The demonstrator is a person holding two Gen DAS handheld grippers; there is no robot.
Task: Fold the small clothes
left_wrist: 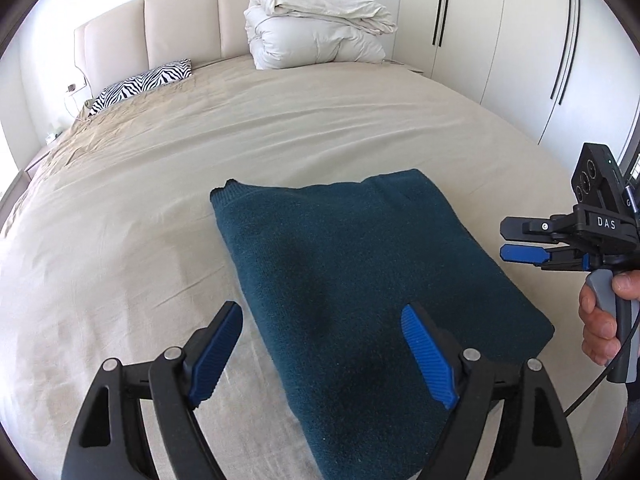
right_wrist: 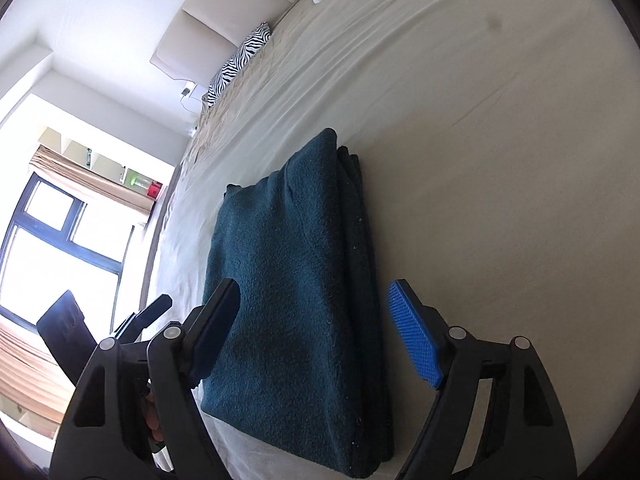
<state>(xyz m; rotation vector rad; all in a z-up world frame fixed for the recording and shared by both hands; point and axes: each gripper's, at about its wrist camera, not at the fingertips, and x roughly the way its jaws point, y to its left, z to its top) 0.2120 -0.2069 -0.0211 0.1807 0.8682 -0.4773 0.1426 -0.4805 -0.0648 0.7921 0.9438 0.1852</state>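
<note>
Dark teal sweater lies folded into a thick rectangle on the beige bed sheet, toward the near edge of the bed and well apart from the zebra pillow and the white duvet bundle at the headboard. From the right wrist view the sweater shows several stacked layers along its right side, edges roughly aligned.

Left gripper hovers above the near end of the sweater, jaws wide apart, nothing between them. Right gripper sits near the sweater's right edge, jaws also apart and empty; from the left wrist view it appears slightly clear of the fabric, though the fisheye bend makes the gap hard to judge.

Fold looks close to finished.

Risks from here:
- Closing on the top layer only would peel it off and undo the stack.
- A ribbed corner at the sweater's far end sticks up; dragging there could pull it out.
- The soft sheet may bunch under the sweater if it is slid, not lifted.
</note>
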